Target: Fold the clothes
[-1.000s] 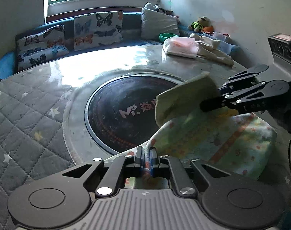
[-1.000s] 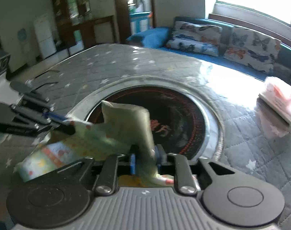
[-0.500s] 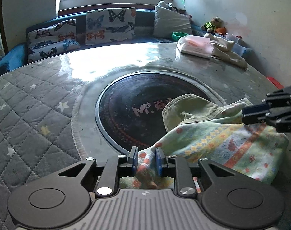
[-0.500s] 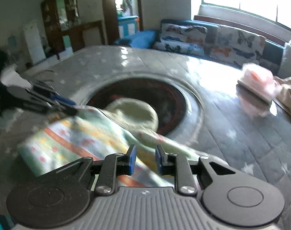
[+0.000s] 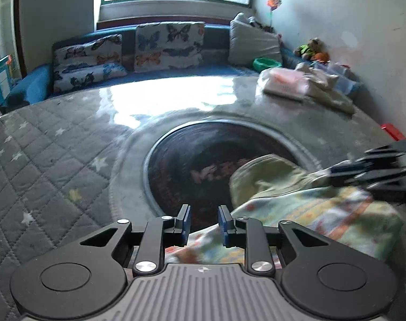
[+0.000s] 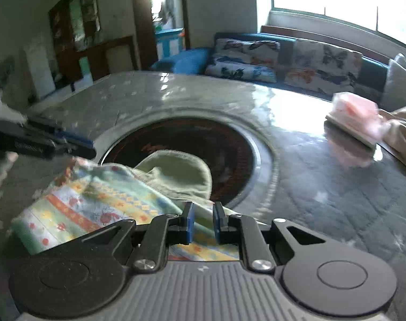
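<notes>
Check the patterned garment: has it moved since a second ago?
Yes. The patterned garment was lifted over the dark round inset with its flap raised; it now lies dropped beside the inset, released by both grippers.

a round table covered in grey quilted cloth with pale stars, a dark round inset at its centre. a patterned garment lies on the near edge, overlapping the inset. a pink bundle and beige cloth lie at the far side.

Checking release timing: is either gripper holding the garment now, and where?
Neither. Left gripper stands open beside the garment; its jaws just opened. Right gripper is open above it, jaws just closing.
</notes>
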Demonstrator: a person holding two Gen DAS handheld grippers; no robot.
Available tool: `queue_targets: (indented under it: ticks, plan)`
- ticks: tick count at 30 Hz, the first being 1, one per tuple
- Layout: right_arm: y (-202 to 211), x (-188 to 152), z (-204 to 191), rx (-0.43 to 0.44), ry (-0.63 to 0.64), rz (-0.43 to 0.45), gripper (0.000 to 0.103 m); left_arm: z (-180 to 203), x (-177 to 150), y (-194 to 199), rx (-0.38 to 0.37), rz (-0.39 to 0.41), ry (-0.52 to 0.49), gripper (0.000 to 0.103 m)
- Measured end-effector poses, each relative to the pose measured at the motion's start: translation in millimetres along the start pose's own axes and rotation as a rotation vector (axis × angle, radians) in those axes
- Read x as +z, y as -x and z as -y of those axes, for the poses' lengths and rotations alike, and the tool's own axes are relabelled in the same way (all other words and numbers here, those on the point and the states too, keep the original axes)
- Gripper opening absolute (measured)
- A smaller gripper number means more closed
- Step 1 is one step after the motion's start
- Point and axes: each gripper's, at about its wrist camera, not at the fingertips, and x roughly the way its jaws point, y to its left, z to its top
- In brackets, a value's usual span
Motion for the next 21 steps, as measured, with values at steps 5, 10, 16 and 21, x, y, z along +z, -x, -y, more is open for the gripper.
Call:
queue_targets:
  ticks: [5, 10, 16, 21]
  plan:
    - [-16.6, 4.2, 0.7, -0.059, -0.005, -0.011, 0.020, 18.9, -0.8, 2.2, -0.048, -0.004, -0.020, 0.025]
    - [-5.8, 8.4, -4.2, -0.054, -0.007, 0.031, 0.021, 37.9, 1.8, -4.5, -0.115, -0.006, -0.038, 0.025]
    - [-9.1, 7.3, -13.6, 0.003, -0.003, 0.010, 0.022, 47.9, 3.1, -35.6, -0.131, -0.049, -0.014, 0.025]
    - [-15.2, 4.0, -11.3, -0.013, -0.006, -0.017, 0.023, 44.2, 3.0, -38.7, -0.131, -0.048, 0.021, 0.025]
